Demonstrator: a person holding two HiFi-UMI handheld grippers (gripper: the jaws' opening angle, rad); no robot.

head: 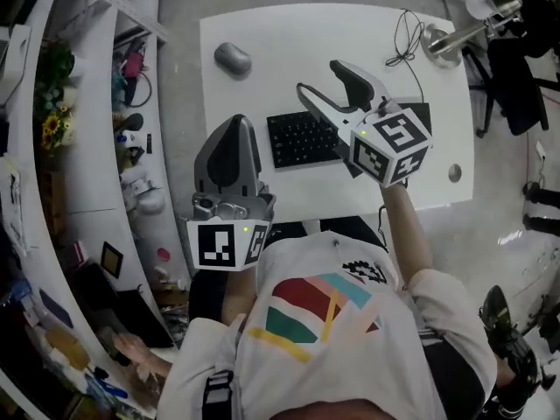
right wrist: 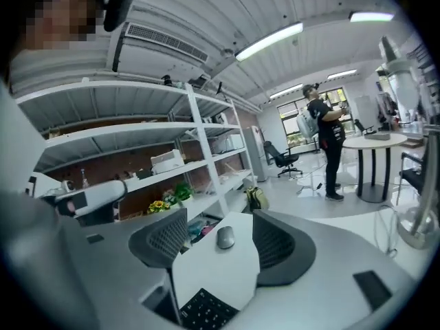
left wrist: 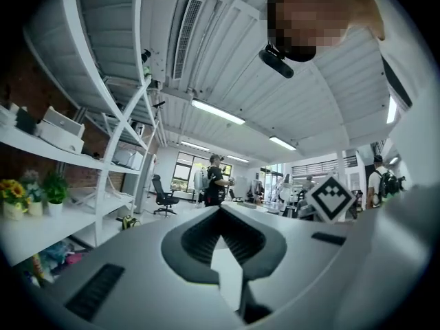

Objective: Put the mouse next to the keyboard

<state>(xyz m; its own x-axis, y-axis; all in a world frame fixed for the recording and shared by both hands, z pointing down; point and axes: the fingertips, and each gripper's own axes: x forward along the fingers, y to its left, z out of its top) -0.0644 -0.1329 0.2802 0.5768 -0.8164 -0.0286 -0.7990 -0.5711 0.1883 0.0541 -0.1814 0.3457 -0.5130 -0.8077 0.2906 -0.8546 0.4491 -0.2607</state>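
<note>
White desk (head: 262, 24) seen from above in an open-plan room, with curved shelving (head: 87, 103) along its left side. The mouse (head: 232, 58), grey and unmarked, lies alone near the desk's far-left corner, well apart from the black keyboard (head: 302, 138), which sits at the near edge in front of the person. The right gripper (head: 319, 77) hovers above the keyboard's far side with its jaws spread wide and nothing between the pads. Its tips point up and to the left in the head view, straight toward the mouse. In the right gripper view the mouse appears centred in the gap between the two jaws but some way beyond them, with bare desk in between. Its long axis seems to run roughly along the line of approach, so the jaws would likely close across its narrow sides, though this is hard to tell. The left gripper (head: 236, 122) hangs at the desk's near edge, just left of the keyboard, with its jaw tips together and holding nothing. It looks about as near the mouse as the right one, but only the right is opened and aimed. No brand or writing can be read on the mouse or keyboard. The gripper cubes carry only black-and-white square markers.
</note>
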